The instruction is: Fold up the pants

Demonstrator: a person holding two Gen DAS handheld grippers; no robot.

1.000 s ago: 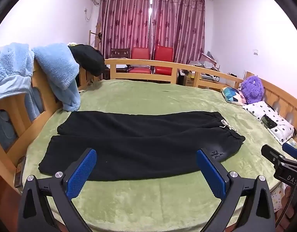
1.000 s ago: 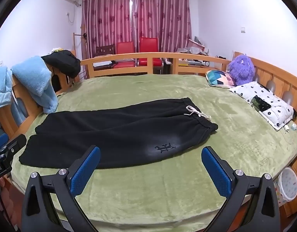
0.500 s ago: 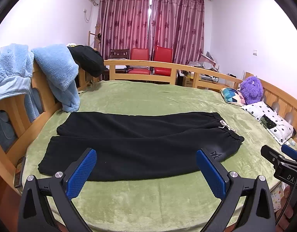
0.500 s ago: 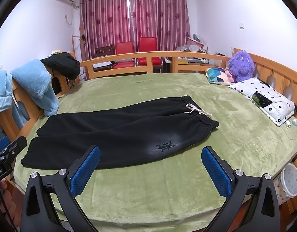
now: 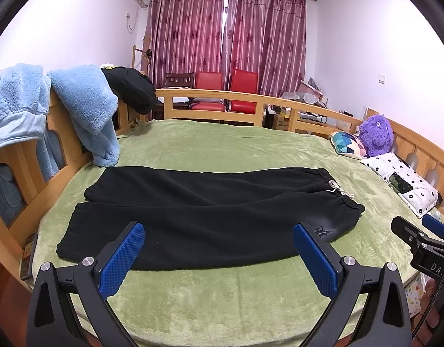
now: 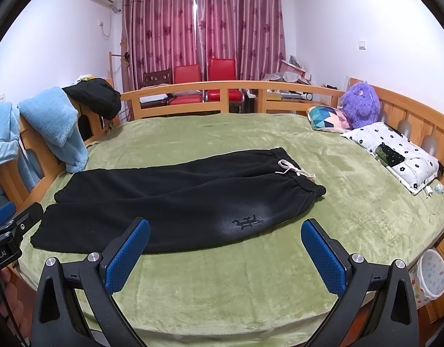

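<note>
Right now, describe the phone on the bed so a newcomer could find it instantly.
Start at the green blanket covering the bed and go to its right side, by the wooden headboard. There lies a white flower-print pillow, in front of the purple plush toy. The phone rests on top of it, the only dark slab there.

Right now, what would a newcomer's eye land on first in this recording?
The black pants lie spread flat across the middle of the green bed cover, waistband to the right. Both hand-held grippers, the left and the right, hover open at the near edge. A purple plush toy sits by the headboard at far right.
</note>
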